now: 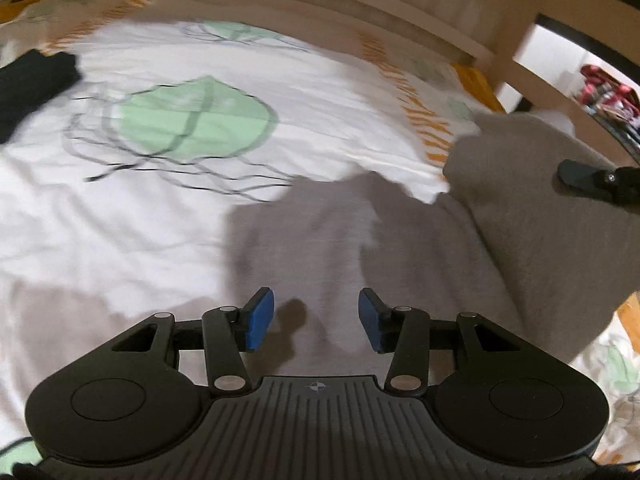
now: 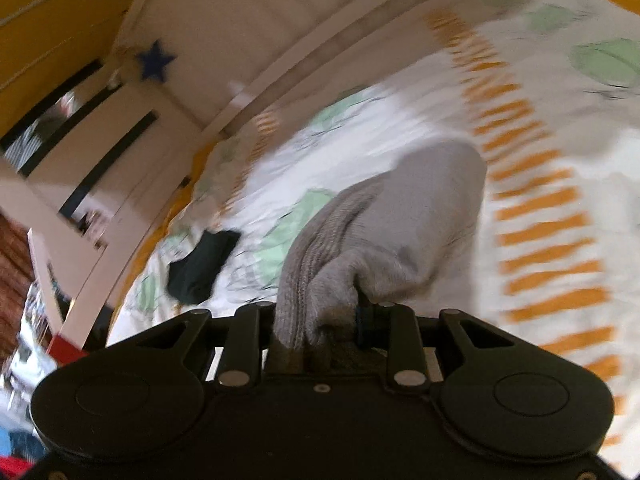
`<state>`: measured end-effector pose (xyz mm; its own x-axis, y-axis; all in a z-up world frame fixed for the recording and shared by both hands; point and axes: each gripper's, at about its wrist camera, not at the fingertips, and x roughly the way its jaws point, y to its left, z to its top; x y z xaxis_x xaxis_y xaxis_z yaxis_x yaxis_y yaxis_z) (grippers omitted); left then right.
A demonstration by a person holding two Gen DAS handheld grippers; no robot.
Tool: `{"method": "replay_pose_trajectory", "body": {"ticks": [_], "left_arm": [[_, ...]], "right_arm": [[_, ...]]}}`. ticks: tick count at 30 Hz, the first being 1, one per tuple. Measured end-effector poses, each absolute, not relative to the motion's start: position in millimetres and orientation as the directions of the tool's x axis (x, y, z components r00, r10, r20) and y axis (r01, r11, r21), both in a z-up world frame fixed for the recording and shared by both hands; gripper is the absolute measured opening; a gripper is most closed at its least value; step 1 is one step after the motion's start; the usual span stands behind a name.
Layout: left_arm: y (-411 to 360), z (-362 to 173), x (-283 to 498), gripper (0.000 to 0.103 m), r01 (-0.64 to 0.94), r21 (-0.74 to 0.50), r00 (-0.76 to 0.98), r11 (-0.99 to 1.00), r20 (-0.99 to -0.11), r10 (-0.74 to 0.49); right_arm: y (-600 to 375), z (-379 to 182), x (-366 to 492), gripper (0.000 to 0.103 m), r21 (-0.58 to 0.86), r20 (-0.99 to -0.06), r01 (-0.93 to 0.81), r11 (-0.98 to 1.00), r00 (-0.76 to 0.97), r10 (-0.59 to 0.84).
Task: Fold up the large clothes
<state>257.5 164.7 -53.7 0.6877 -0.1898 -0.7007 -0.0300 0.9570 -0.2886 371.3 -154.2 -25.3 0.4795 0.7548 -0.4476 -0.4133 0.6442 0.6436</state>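
The left gripper [image 1: 316,320] hangs released above the bed, its blue pads [image 1: 260,318] wide apart with nothing between them. Below it lies the grey garment [image 1: 520,248] — spread over the white bedspread [image 1: 120,220] with green and orange print. The right gripper [image 2: 320,320] is clenched on a bunched, ribbed edge of the same grey garment [image 2: 420,216], lifting it off the bed. A dark folded cloth [image 2: 202,266] lies well apart — near the wooden bed frame [image 2: 248,40].

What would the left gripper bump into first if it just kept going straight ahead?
Probably the gray garment lying on the bedspread. The open left gripper points right at it, though how near is unclear.
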Motion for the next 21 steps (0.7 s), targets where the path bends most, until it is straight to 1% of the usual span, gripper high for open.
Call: {"method": "replay_pose_trajectory", "body": {"ticks": [2, 4, 8, 11, 15, 16, 17, 18, 19, 20, 21], "left_arm": [[181.5, -56.8, 254.1, 0.046, -0.066, -0.308, 0.695, 0.949, -0.697, -0.178], [198.7, -63.3, 253.1, 0.046, -0.118, -0.356, 0.699, 0.927, -0.693, -0.177], [226.4, -73.8, 249.6, 0.046, -0.197, -0.428, 0.710, 0.882, -0.683, -0.173], [236.2, -73.4, 249.8, 0.046, -0.222, -0.467, 0.725, 0.856, -0.666, -0.175], [240.3, -66.4, 247.5, 0.046, -0.231, -0.478, 0.758, 0.847, -0.634, -0.152], [241.6, -65.0, 245.8, 0.046, -0.234, -0.481, 0.765, 0.845, -0.628, -0.146], [243.1, -64.2, 244.6, 0.046, -0.240, -0.483, 0.770, 0.842, -0.623, -0.137], [245.1, -63.2, 243.2, 0.046, -0.248, -0.484, 0.775, 0.839, -0.619, -0.128], [247.5, -62.9, 241.7, 0.046, -0.255, -0.487, 0.778, 0.835, -0.616, -0.122], [250.2, -62.2, 240.3, 0.046, -0.261, -0.491, 0.783, 0.831, -0.612, -0.115], [252.8, -60.7, 238.0, 0.046, -0.267, -0.494, 0.787, 0.827, -0.607, -0.108]], "right_arm": [[-122.1, -26.3, 367.8, 0.038, 0.629, -0.460, -0.450, 0.634, 0.443, 0.770], [-88.8, -33.6, 364.4, 0.038, 0.608, -0.485, -0.476, 0.636, 0.411, 0.772], [-34.3, -55.1, 357.1, 0.037, 0.545, -0.551, -0.506, 0.668, 0.384, 0.741], [-6.5, -73.7, 354.0, 0.037, 0.503, -0.595, -0.516, 0.694, 0.376, 0.710], [18.0, -94.5, 347.8, 0.038, 0.442, -0.637, -0.528, 0.726, 0.386, 0.668], [23.0, -97.8, 345.3, 0.041, 0.429, -0.643, -0.530, 0.731, 0.390, 0.660], [23.9, -102.2, 343.7, 0.046, 0.434, -0.638, -0.528, 0.730, 0.393, 0.663], [25.9, -106.6, 344.2, 0.056, 0.454, -0.624, -0.527, 0.718, 0.387, 0.679], [25.2, -108.8, 345.1, 0.060, 0.491, -0.595, -0.531, 0.690, 0.375, 0.711], [23.5, -109.3, 345.6, 0.064, 0.527, -0.562, -0.534, 0.661, 0.364, 0.743], [21.5, -107.3, 344.9, 0.064, 0.554, -0.537, -0.534, 0.638, 0.357, 0.764]]}}
